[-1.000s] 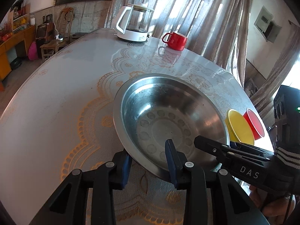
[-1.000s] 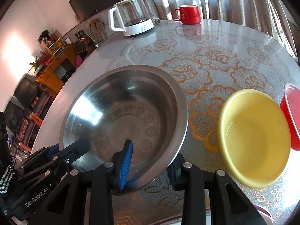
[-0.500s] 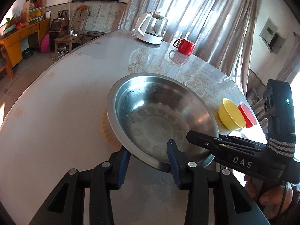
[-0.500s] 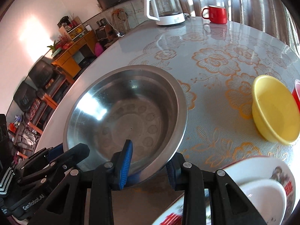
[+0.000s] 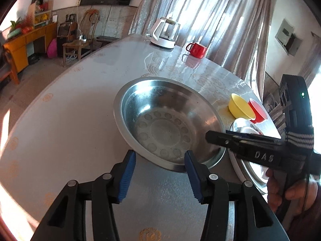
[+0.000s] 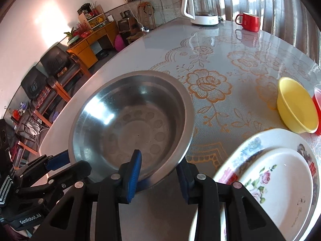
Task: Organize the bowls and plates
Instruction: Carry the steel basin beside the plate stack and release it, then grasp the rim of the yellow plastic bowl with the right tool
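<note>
A large steel bowl (image 5: 166,120) fills the middle of both views. My right gripper (image 6: 158,160) is shut on its near rim, one blue pad inside the bowl and the other outside under the rim. My left gripper (image 5: 158,156) sits at the bowl's near edge. Its jaws are opening, the rim lies between the pads and they do not press on it. To the right, a small white flowered plate rests on a larger one (image 6: 248,146). Beyond the plates stand a yellow bowl (image 6: 295,104) and a red bowl (image 6: 318,108).
A glass kettle on a white base (image 6: 202,8) and a red mug (image 6: 248,22) stand at the far side of the round, lace-covered table (image 6: 220,70). The table's curved edge runs along the left, with chairs and cabinets on the floor beyond.
Both grippers and the steel bowl have drawn back toward the near side of the table. The flowered plates have come into view. My left jaws have spread and let go of the rim.
</note>
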Available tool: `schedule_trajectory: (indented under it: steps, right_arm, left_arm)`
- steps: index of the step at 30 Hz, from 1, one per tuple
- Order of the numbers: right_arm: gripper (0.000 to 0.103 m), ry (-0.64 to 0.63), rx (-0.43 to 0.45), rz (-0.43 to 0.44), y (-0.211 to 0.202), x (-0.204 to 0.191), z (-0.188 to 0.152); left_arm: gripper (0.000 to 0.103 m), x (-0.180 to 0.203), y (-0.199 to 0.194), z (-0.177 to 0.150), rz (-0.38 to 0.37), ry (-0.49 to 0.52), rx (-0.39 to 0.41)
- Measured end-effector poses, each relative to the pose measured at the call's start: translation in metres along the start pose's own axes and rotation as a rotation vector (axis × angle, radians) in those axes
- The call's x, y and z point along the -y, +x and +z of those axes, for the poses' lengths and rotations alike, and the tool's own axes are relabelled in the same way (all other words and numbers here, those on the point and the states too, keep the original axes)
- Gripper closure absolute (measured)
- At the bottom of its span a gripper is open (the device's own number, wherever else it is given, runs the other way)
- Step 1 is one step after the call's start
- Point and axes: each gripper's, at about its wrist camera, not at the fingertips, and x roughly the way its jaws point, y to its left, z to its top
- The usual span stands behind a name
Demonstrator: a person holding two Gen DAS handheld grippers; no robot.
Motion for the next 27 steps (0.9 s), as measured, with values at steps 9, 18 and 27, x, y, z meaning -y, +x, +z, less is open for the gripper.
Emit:
schedule_trajectory:
  steps: [9,18,27]
  right_arm:
    - [0.068,0.168,0.180,0.008,-0.049,0.055,-0.008]
    - [0.072,0.488,0.309,-0.105,-0.082,0.158,-0.022]
    - [0.082,0.654,0.314,-0.166,-0.073,0.219,-0.014]
  left_arm:
    - [0.049,0.006,-0.023,0.019,0.035,0.037,0.081]
    - [0.045,0.051,0.009,0.064,-0.024,0.101,0.052]
    - [0.049,0.117,0.066,0.096,-0.085,0.163,-0.050]
